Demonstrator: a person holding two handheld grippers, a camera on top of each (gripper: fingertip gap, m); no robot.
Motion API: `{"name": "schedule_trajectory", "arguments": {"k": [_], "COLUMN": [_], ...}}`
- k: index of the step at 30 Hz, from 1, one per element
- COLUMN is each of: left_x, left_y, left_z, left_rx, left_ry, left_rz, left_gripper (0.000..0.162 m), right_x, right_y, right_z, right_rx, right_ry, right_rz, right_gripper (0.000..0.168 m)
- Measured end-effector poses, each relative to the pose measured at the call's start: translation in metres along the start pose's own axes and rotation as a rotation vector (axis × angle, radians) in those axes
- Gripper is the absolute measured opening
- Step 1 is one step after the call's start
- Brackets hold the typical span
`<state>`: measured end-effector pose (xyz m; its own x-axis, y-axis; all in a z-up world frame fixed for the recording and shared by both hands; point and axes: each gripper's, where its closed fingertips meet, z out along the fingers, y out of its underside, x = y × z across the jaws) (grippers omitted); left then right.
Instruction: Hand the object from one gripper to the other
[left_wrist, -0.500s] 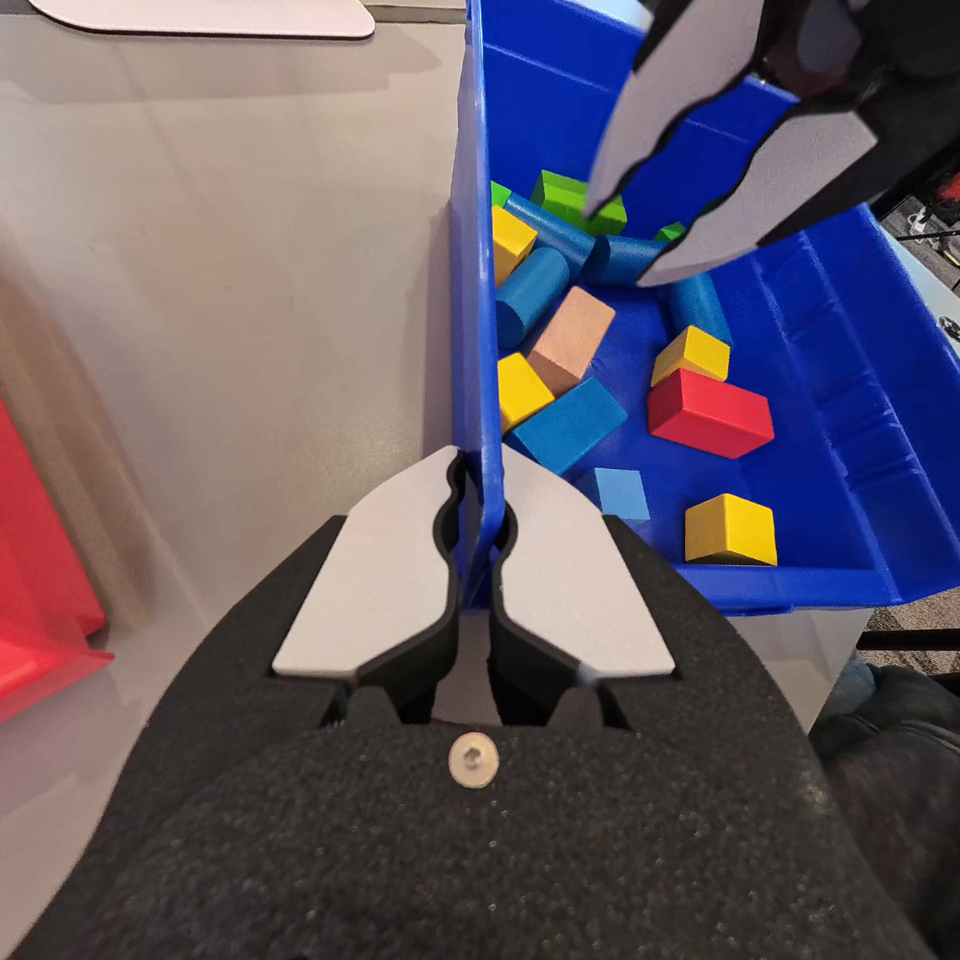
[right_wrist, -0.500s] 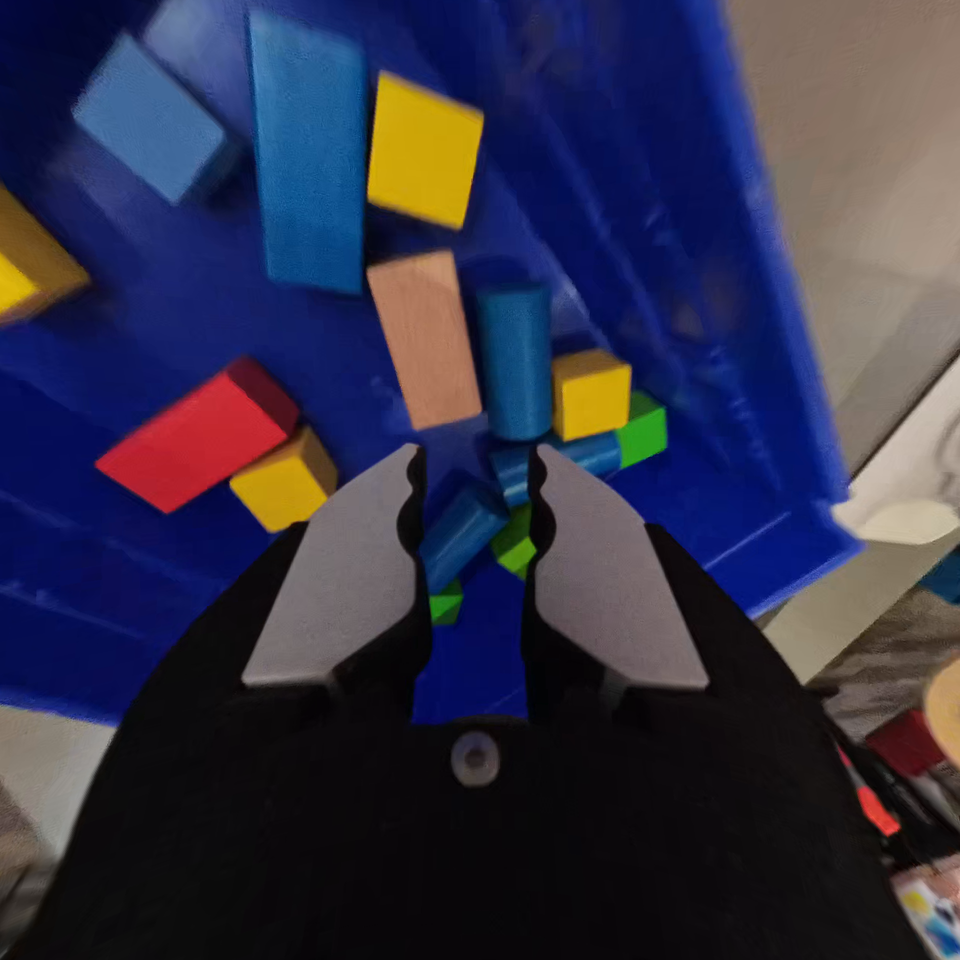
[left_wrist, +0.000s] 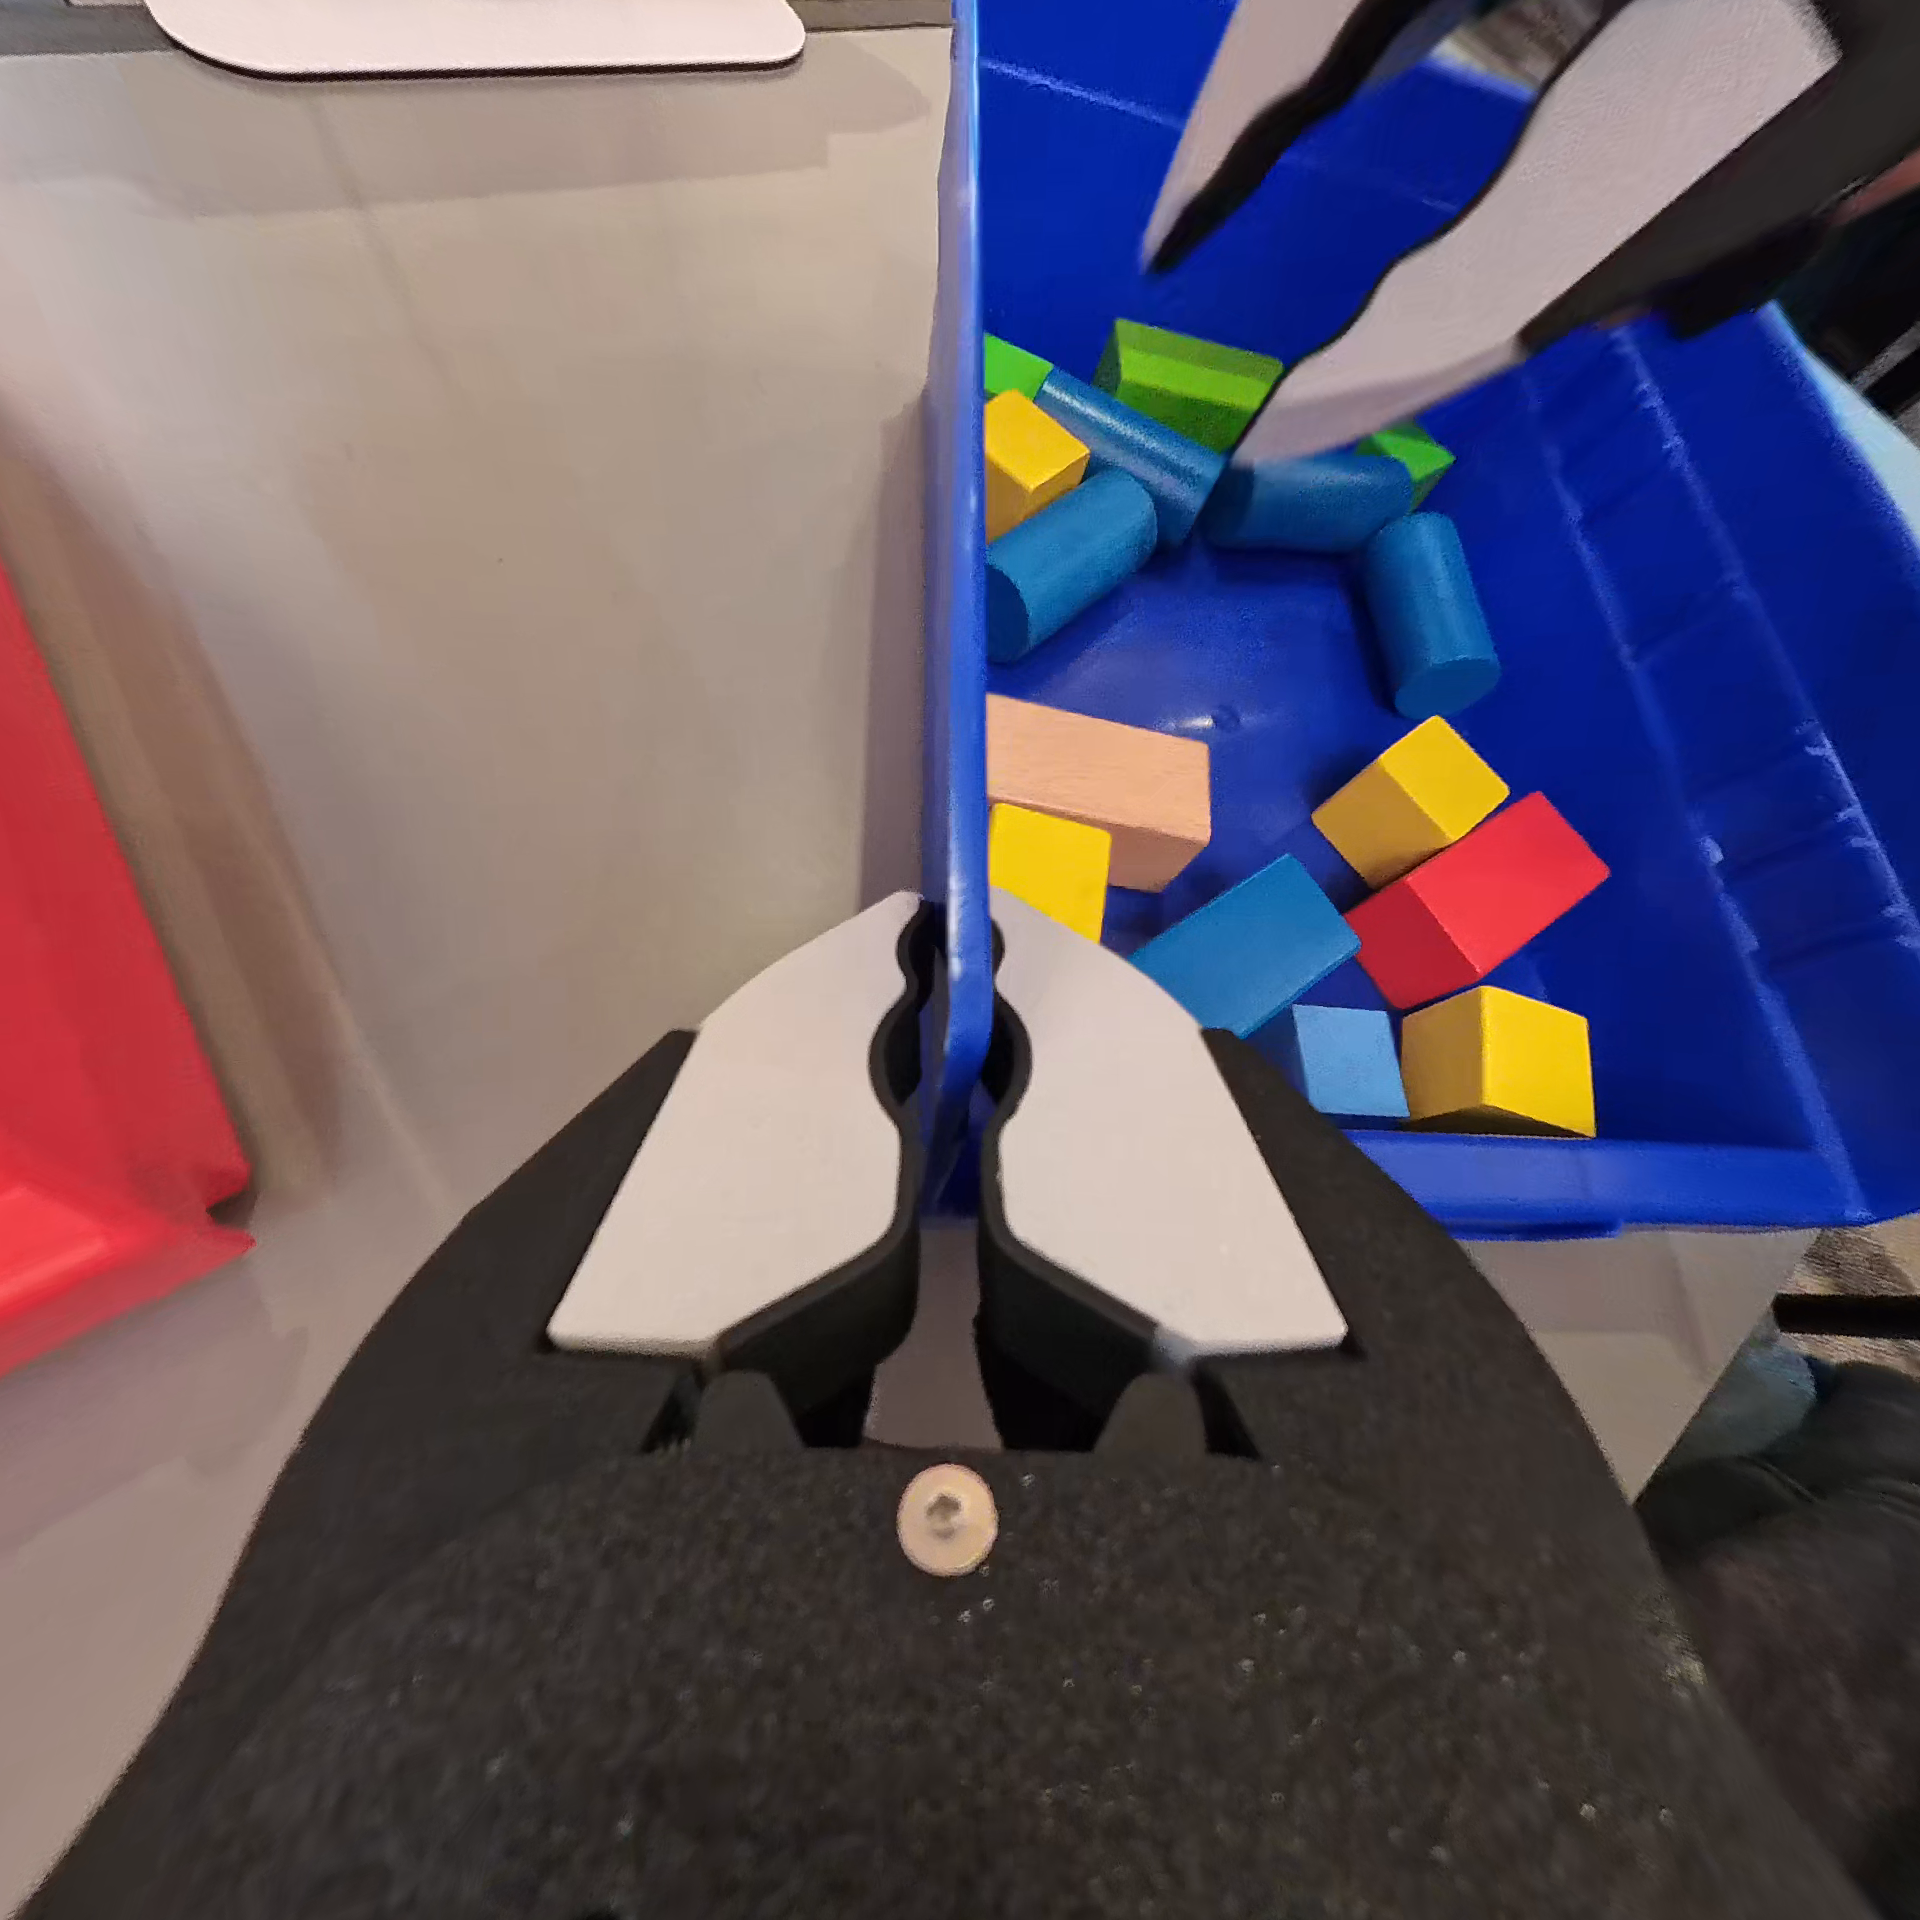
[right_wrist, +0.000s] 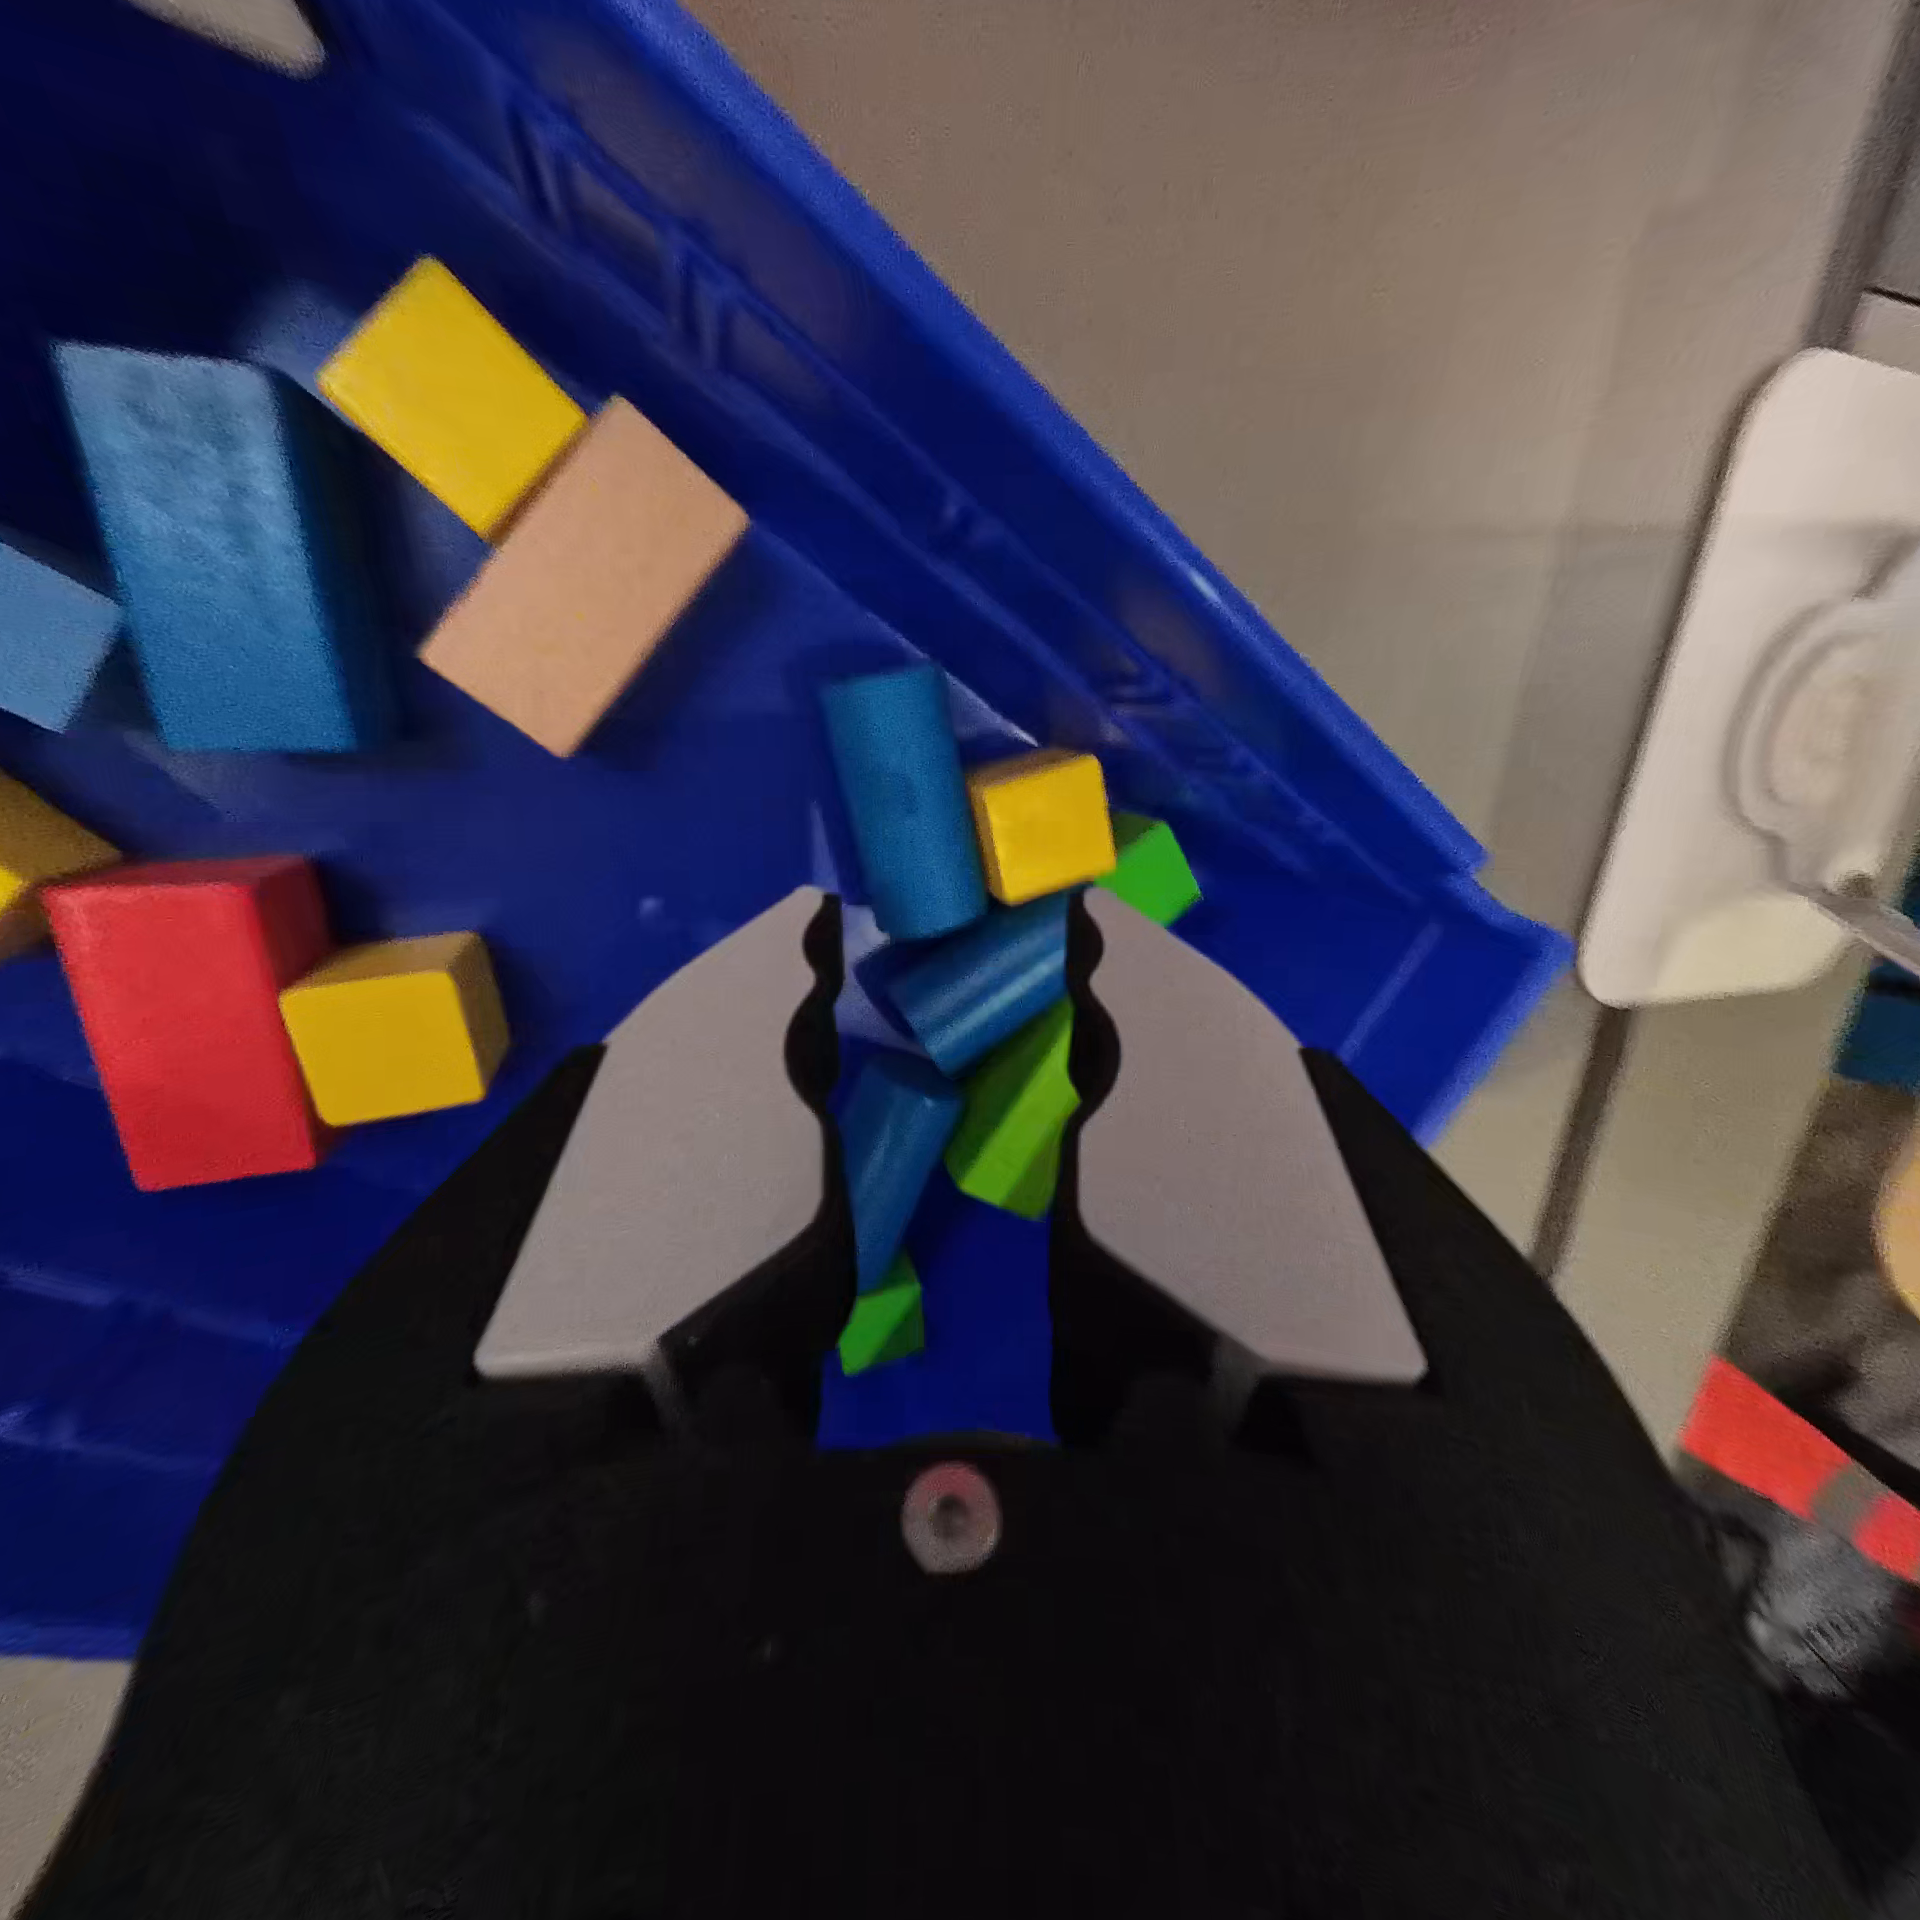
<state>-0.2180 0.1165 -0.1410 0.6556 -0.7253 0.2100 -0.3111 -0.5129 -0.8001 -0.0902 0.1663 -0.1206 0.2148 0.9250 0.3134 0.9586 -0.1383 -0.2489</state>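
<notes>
Blue cylinder (right_wrist: 977, 997) between right gripper (right_wrist: 951, 914) fingertips

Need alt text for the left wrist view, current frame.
The left gripper is clamped shut on the side wall of a blue bin holding coloured wooden blocks. The right gripper hangs open over the bin's far end; a red bin sits left.

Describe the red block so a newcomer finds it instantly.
Look inside the blue bin whose wall the left hand-held gripper clamps. Near its front end lies the red block, a brick between two yellow cubes. It is the only red piece in the bin.
</notes>
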Motion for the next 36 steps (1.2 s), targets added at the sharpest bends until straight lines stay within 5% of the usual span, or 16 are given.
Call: {"name": "schedule_trajectory", "arguments": {"k": [4, 11, 14, 16, 22, 28, 36], "left_x": [0.006, 0.039, 0.059, 0.071, 0.099, 0.037, 0.054], "left_y": [0.004, 0.009, 0.005, 0.004, -0.005, -0.007, -0.006], "left_z": [-0.004, 0.001, 0.015, 0.021, 0.044, 0.02, 0.022], "left_rx": [-0.001, 0.025, 0.013, 0.018, 0.036, 0.082, 0.103], "left_ry": [-0.05, -0.124, -0.143, -0.145, -0.188, -0.256, -0.323], "left_rz": [0.002, -0.053, 0.001, -0.01, -0.005, -0.134, 0.02], "left_gripper": [0.004, 0.004, 0.003, 0.003, 0.003, 0.002, 0.002], "right_x": [0.005, -0.158, -0.161, -0.175, -0.162, -0.115, -0.13], "right_y": [0.044, 0.056, 0.086, 0.095, 0.146, 0.089, 0.115], "right_z": [-0.063, -0.105, -0.069, -0.041, -0.061, -0.069, -0.048], "right_rx": [-0.031, 0.552, 0.427, 0.335, 0.341, 0.363, 0.451], "right_ry": [0.336, 0.371, 0.471, 0.365, 0.459, 0.545, 0.567], "right_rz": [0.242, 0.958, 1.149, 1.251, 1.508, 1.314, 1.438], "right_gripper": [0.054, 0.083, 0.077, 0.077, 0.038, 0.018, 0.014]}}
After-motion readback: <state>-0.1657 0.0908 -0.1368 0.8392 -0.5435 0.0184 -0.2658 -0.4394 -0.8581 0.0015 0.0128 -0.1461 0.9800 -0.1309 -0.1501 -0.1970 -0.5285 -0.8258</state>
